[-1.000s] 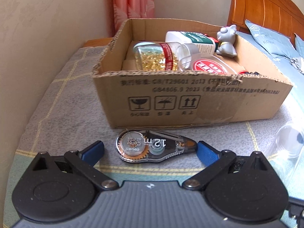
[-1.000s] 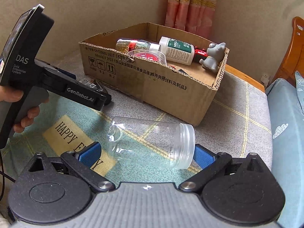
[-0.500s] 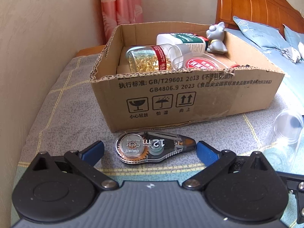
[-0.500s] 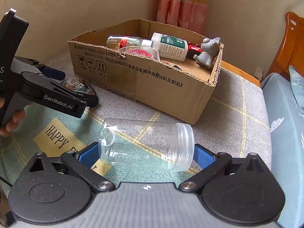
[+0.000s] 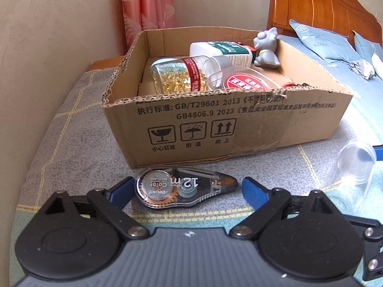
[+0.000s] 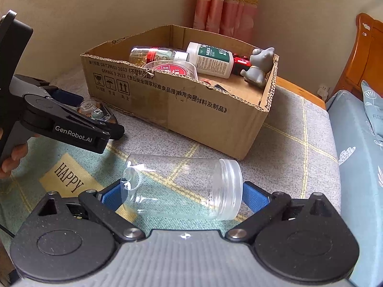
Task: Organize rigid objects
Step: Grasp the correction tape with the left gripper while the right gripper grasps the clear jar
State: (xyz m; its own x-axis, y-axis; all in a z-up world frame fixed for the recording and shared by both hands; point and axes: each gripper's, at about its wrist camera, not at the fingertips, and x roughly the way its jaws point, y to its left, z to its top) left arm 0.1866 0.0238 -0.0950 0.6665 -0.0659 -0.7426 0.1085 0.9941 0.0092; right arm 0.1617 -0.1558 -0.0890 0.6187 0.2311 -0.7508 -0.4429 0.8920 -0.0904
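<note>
Left wrist view: cuts off the clear plastic jar (image 5: 356, 165) at the right edge, showing only its open mouth; hides the lower parts of the things in the cardboard box (image 5: 239, 124) behind its near wall. Among them: a bottle of golden capsules (image 5: 179, 76), a white bottle with a green label (image 5: 222, 50), a grey cat figurine (image 5: 265, 50), a red-labelled lid (image 5: 246, 83). Shows the correction tape dispenser (image 5: 184, 189) lying flat on the patterned blanket (image 5: 79, 143), just before the box wall and between the blue pads of the left gripper (image 5: 186, 189). Jaws have just been closing but stand wide; left pad close to the round end, right pad a little apart from the tip, no grip seen. Gripper tilted downward toward the blanket.

Right wrist view: crops the person's hand (image 6: 12, 157) at the left edge, fingers only, wrapped around the left gripper's handle. Clear jar on its side across the right gripper (image 6: 177, 197), base toward the left pad, threaded mouth toward the right pad. Jaws have just been closing, wide apart; hard to tell whether the pads touch the jar. Also angled downward. Tape dispenser partly hidden behind the left gripper's finger.
</note>
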